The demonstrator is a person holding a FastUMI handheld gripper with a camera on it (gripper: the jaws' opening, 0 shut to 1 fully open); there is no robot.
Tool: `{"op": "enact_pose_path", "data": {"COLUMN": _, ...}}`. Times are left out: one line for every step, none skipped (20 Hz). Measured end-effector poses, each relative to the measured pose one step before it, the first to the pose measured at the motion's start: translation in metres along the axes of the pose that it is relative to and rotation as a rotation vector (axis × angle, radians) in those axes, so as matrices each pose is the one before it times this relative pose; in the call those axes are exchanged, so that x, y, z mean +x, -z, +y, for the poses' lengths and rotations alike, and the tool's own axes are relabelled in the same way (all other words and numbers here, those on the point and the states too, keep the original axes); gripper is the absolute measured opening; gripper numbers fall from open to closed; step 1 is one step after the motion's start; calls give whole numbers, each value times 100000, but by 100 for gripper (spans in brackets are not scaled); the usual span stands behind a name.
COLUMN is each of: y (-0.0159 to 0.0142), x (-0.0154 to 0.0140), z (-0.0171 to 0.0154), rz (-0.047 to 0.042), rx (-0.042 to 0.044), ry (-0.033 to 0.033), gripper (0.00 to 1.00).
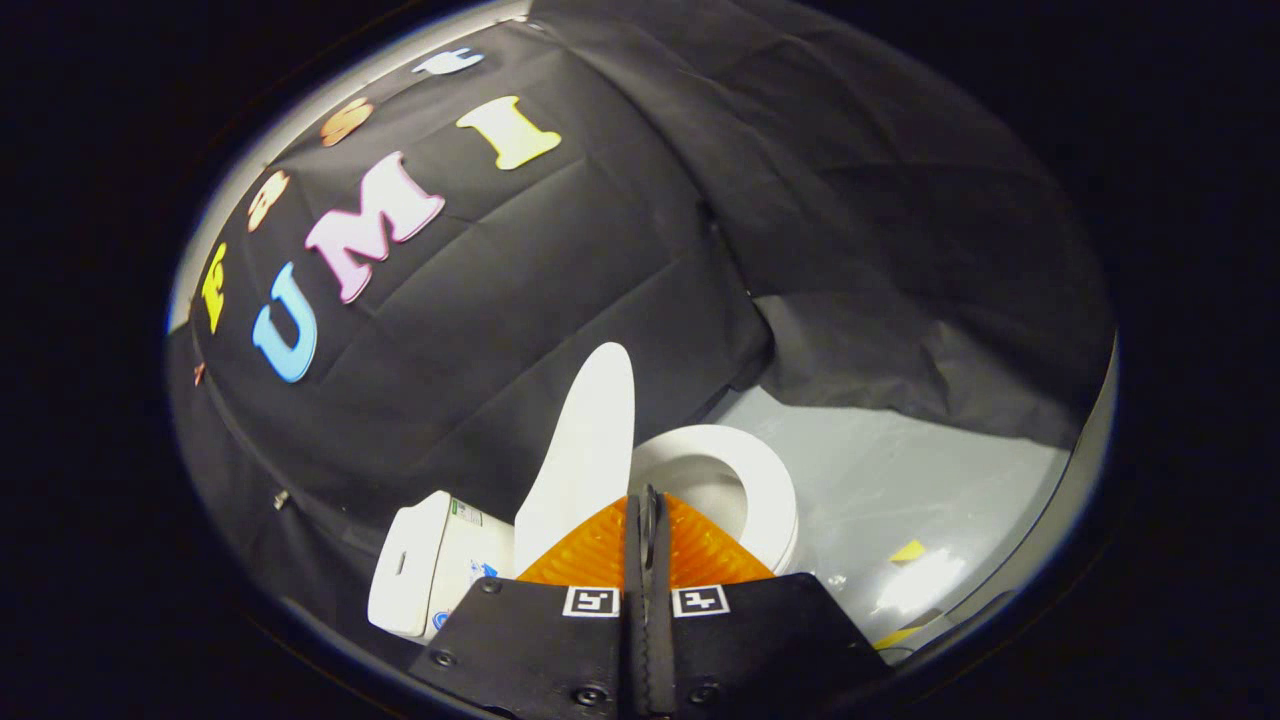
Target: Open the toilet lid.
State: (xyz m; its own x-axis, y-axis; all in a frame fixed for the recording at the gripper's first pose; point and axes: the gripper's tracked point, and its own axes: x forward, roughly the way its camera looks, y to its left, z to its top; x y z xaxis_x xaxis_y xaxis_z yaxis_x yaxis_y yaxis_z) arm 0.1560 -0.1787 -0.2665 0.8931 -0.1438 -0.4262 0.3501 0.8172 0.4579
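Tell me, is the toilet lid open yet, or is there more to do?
It looks done: the toilet lid stands raised, up off the seat, so the bowl shows. The gripper has its fingers closed together just ahead of the toilet, holding nothing. Little seems left, perhaps only pulling the gripper away.

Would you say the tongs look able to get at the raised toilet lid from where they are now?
Probably yes. The tongs are shut on nothing, and the lid stands upright just ahead of them, beside the open seat, with nothing between. They would need to open first.
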Motion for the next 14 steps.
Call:
{"op": "enact_pose_path", "data": {"y": -46, "x": -628, "z": 1614, "rz": -739, "rx": -3511, "ry": -1226, "gripper": 5}}
{"op": "enact_pose_path", "data": {"y": -18, "x": -537, "z": 1810, "rz": -660, "rx": -3717, "ry": -782, "gripper": 5}}
{"op": "enact_pose_path", "data": {"y": 6, "x": -331, "z": 1405, "rz": -1120, "rx": -4190, "ry": 217, "gripper": 5}}
{"op": "enact_pose_path", "data": {"y": 10, "x": -162, "z": 1189, "rz": -1153, "rx": -4478, "ry": 835, "gripper": 5}}
{"op": "enact_pose_path", "data": {"y": -262, "x": -52, "z": 1216, "rz": -842, "rx": -4118, "ry": 668, "gripper": 5}}
{"op": "enact_pose_path", "data": {"y": -44, "x": -276, "z": 827, "rz": -747, "rx": -2768, "ry": 451, "gripper": 5}}
{"op": "enact_pose_path", "data": {"y": -244, "x": -335, "z": 739, "rz": -949, "rx": -1421, "ry": -212, "gripper": 5}}
{"op": "enact_pose_path", "data": {"y": 75, "x": -510, "z": 672, "rz": -776, "rx": -803, "ry": -558, "gripper": 5}}
{"op": "enact_pose_path", "data": {"y": -202, "x": -289, "z": 717, "rz": -752, "rx": -862, "ry": -350, "gripper": 5}}
{"op": "enact_pose_path", "data": {"y": -226, "x": -52, "z": 776, "rz": -502, "rx": -1192, "ry": -63, "gripper": 5}}
{"op": "enact_pose_path", "data": {"y": -167, "x": -123, "z": 753, "rz": -662, "rx": -1485, "ry": -239, "gripper": 5}}
{"op": "enact_pose_path", "data": {"y": -177, "x": -285, "z": 1033, "rz": -754, "rx": -1635, "ry": -550, "gripper": 5}}
{"op": "enact_pose_path", "data": {"y": -340, "x": -249, "z": 964, "rz": -776, "rx": -1811, "ry": -801, "gripper": 5}}
{"op": "enact_pose_path", "data": {"y": -284, "x": -131, "z": 1125, "rz": -746, "rx": -1878, "ry": -971, "gripper": 5}}
